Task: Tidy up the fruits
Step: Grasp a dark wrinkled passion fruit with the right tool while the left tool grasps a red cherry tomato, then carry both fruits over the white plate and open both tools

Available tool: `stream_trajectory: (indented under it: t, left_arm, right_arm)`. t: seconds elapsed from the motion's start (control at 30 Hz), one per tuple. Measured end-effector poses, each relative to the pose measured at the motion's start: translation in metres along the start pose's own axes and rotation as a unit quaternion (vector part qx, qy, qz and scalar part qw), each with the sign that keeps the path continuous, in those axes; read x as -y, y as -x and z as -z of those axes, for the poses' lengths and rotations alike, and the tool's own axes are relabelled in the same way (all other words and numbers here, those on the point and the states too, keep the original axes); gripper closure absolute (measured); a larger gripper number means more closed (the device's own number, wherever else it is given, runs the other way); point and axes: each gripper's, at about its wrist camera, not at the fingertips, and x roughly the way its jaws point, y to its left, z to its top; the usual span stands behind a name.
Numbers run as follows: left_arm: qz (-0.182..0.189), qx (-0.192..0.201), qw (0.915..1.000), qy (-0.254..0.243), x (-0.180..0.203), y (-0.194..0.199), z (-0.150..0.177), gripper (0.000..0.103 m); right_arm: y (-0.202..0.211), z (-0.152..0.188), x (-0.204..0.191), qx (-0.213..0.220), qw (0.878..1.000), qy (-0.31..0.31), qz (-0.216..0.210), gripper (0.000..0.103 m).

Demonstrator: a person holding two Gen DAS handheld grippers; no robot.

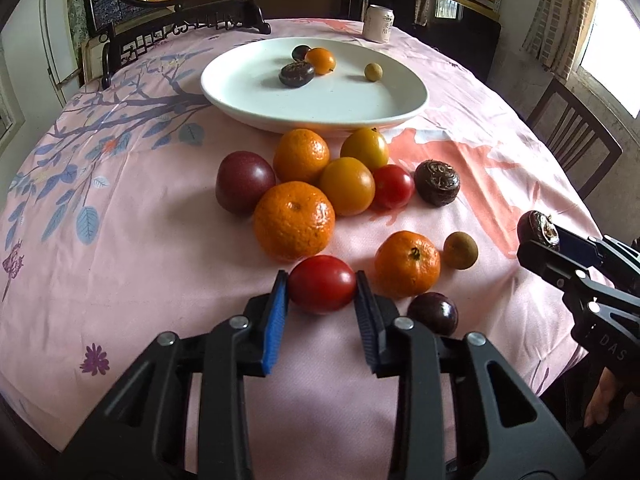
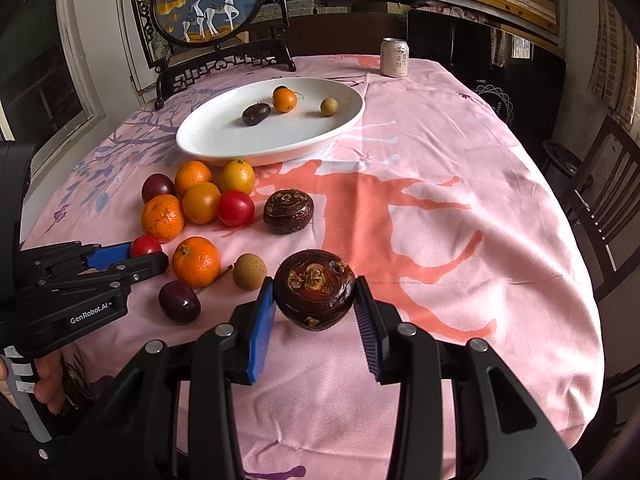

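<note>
My left gripper (image 1: 321, 286) is shut on a red tomato (image 1: 322, 284) that rests on the pink cloth; it also shows from the side as the left gripper (image 2: 149, 254) with the tomato (image 2: 145, 246). My right gripper (image 2: 314, 292) is shut on a dark brown water chestnut (image 2: 315, 288), held above the cloth; the same gripper (image 1: 538, 236) shows at the right edge. A white plate (image 1: 248, 92) farther back holds several small fruits. A cluster of oranges (image 1: 294, 220), yellow fruits, a second tomato (image 1: 393, 186) and dark fruits lies between plate and grippers.
A drink can (image 2: 394, 57) stands behind the plate, and a framed deer screen (image 2: 210, 4) on a dark stand sits at the table's far edge. Wooden chairs (image 2: 604, 200) stand to the right. A longan (image 2: 249, 271) and a dark plum (image 2: 179, 301) lie near the grippers.
</note>
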Motion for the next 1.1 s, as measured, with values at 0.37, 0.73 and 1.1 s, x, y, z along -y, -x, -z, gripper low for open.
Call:
stream_trajectory:
  t: [0.37,0.73,1.1]
  left_arm:
    - [0.015,0.034,0.9993,0.007,-0.011,0.032,-0.002,0.07]
    - [0.01,0.05,0.9985,0.019,-0.025,0.045,-0.033,0.07]
    - [-0.027,0.054,0.9979,0.023,-0.056,-0.002,-0.173,0.07]
  right_arm:
    - [0.003,-0.008,-0.017,0.006,1.0,0.013,-0.01,0.063]
    - [-0.001,-0.035,-0.032,0.009,0.998,0.037,-0.04,0.063]
    - [-0.054,-0.151,-0.031,0.009,0.995,0.075,-0.06,0.063]
